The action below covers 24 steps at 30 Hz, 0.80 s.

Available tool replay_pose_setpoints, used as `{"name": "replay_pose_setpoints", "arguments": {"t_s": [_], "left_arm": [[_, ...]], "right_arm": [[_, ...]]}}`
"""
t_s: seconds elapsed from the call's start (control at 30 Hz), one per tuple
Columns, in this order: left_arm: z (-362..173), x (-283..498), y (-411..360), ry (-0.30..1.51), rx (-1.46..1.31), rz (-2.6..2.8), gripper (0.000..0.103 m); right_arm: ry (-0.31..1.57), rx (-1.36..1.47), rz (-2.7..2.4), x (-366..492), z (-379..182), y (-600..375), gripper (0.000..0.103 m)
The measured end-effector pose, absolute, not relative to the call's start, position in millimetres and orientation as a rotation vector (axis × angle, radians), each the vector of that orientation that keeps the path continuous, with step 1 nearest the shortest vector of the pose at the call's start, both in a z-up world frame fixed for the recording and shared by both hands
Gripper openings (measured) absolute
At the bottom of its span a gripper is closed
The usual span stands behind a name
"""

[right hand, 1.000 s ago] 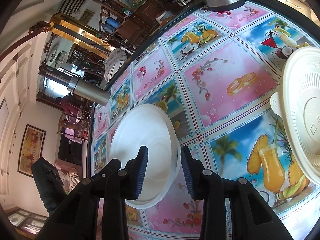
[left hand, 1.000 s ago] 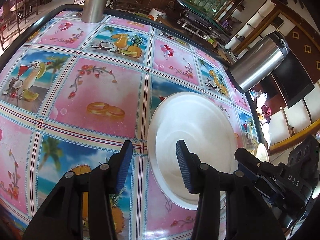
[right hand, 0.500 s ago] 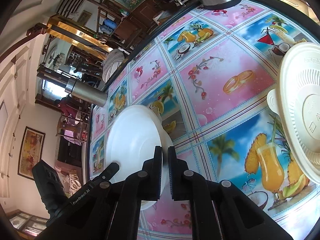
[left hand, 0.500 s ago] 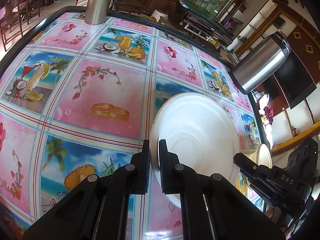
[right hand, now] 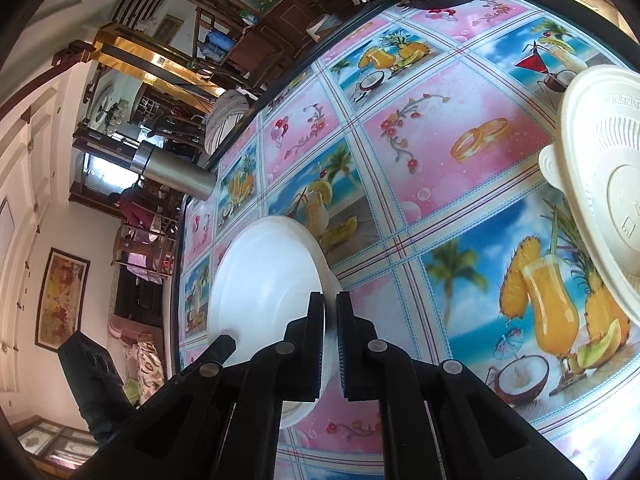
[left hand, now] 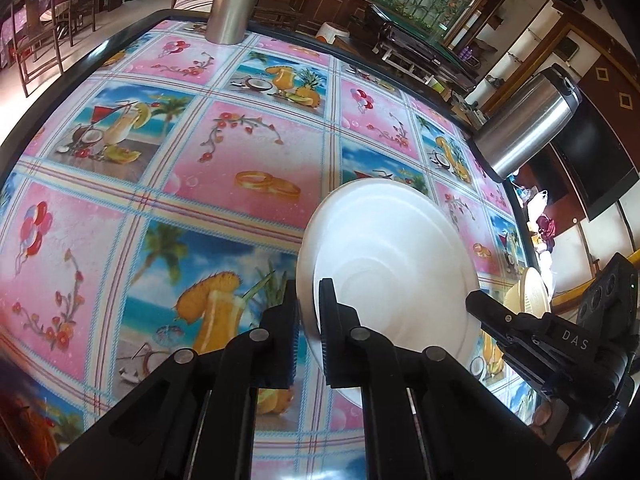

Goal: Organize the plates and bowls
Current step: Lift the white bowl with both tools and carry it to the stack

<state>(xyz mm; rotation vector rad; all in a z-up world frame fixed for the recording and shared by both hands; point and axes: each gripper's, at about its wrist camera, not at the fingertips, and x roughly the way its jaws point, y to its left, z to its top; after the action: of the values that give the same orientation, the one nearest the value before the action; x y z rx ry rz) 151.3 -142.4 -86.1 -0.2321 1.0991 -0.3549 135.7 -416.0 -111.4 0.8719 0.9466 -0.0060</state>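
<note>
A white plate [left hand: 392,248] is held tilted above the patterned tablecloth. My left gripper [left hand: 308,300] is shut on its left rim. My right gripper [right hand: 330,312] is shut on the opposite rim of the same plate [right hand: 264,280]. The right gripper's body shows at the right of the left wrist view [left hand: 560,340]. A cream ribbed disposable bowl with a tab [right hand: 600,184] lies upside down on the table at the right of the right wrist view; its edge shows in the left wrist view [left hand: 528,292].
A steel flask [left hand: 524,120] stands at the table's far right edge, also in the right wrist view [right hand: 176,172]. A steel cylinder [left hand: 232,0] stands at the far edge. The tablecloth [left hand: 240,152] covers the table; chairs and cabinets surround it.
Both grippers closed on the plate's opposite rims, then lifted and tilted it off the table.
</note>
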Motion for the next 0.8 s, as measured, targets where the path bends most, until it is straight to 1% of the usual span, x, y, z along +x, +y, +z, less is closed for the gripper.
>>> {"name": "replay_pose_setpoints", "arguments": {"t_s": [0.4, 0.6, 0.8], "left_arm": [[-82, 78, -62, 1.053, -0.187, -0.267, 0.007], [-82, 42, -49, 1.046, -0.141, -0.269, 0.007], [-76, 20, -39, 1.026, -0.161, -0.291, 0.007]], "right_arm": [[1.001, 0.804, 0.109, 84, -122, -331, 0.007], [1.045, 0.808, 0.164, 53, -140, -296, 0.008], [1.011, 0.836, 0.185, 27, -132, -292, 0.008]]}}
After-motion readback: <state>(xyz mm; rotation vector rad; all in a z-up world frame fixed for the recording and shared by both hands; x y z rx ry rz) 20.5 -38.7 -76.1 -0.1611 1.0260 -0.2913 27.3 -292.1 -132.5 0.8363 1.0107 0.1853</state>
